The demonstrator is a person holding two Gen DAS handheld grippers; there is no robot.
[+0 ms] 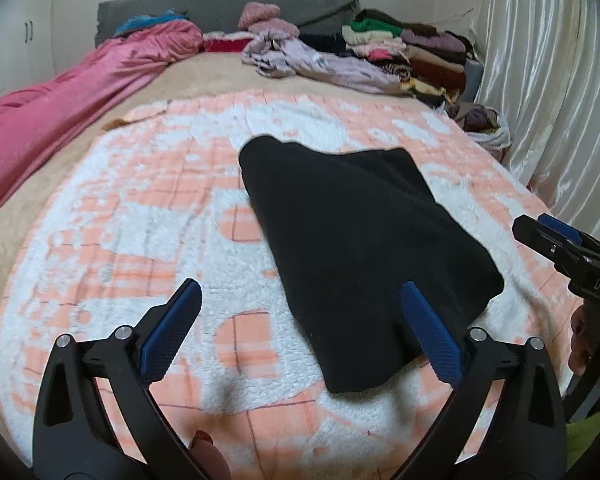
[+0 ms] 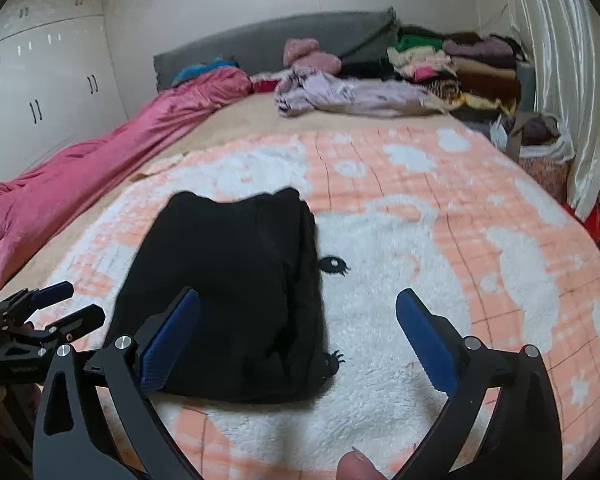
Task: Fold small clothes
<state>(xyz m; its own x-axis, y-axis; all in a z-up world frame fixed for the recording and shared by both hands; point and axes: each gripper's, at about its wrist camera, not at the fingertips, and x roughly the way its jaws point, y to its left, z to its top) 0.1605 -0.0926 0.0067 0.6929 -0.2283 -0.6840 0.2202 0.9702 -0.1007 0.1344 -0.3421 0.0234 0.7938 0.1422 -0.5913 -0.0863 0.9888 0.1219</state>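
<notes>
A black garment (image 1: 360,232) lies folded into a thick rectangle on the peach-and-white fleece blanket (image 1: 140,220). My left gripper (image 1: 300,286) hovers open over its near left corner; the right pad overlaps the cloth's edge, and nothing is pinched. In the right wrist view the same garment (image 2: 228,280) lies left of centre on the blanket (image 2: 420,240). My right gripper (image 2: 299,295) stands open above its near right side, holding nothing. The left gripper (image 2: 80,302) shows open at that view's left edge. Part of the right gripper (image 1: 540,236) enters the left wrist view from the right.
A pink duvet (image 1: 60,112) runs along the bed's left side. Loose lilac clothes (image 1: 300,60) and a stack of folded clothes (image 1: 420,52) sit near the grey headboard (image 1: 220,4). A bag of clothes (image 2: 540,136) and a shiny curtain (image 1: 540,80) stand on the right, white wardrobes (image 2: 40,80) on the left.
</notes>
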